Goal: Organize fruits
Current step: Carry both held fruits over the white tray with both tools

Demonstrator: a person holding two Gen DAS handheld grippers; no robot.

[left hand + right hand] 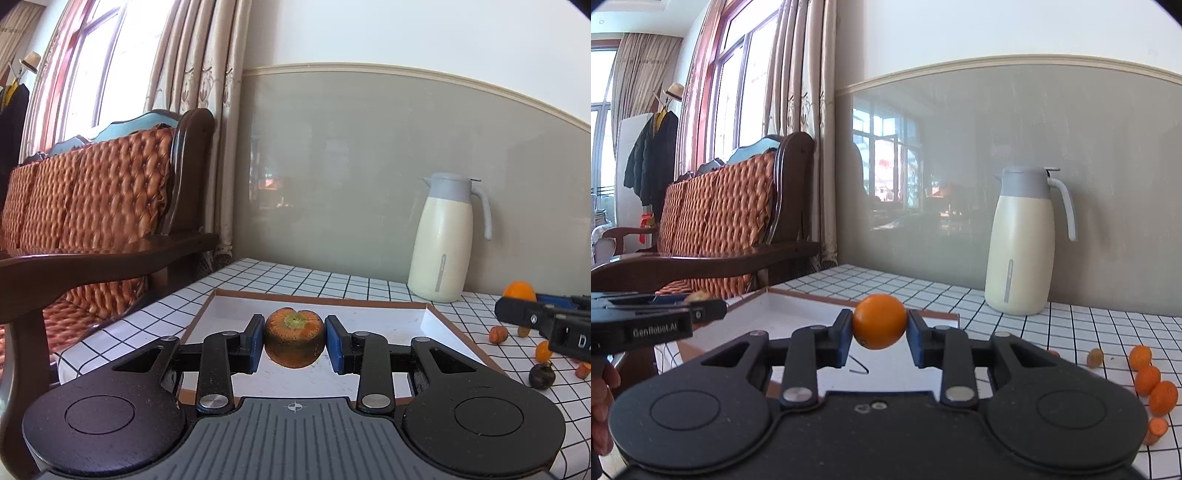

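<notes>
Left gripper (294,341): blue-padded fingers (255,341) clenched on a stubby orange-brown carrot piece with a green stem scar (294,338), held low over the shallow white tray with a brown rim (448,325).

Right gripper (880,328): fingers clasped on a round smooth orange citrus fruit (880,322), held over the tray's near right corner.

Worktop, white cloth with black grid (1071,332): small loose orange fruits (1156,387) and carrot pieces lying right of the tray; one dark round fruit (542,376).

Cream jug with grey lid and handle (1023,243): upright at the wall.
</notes>
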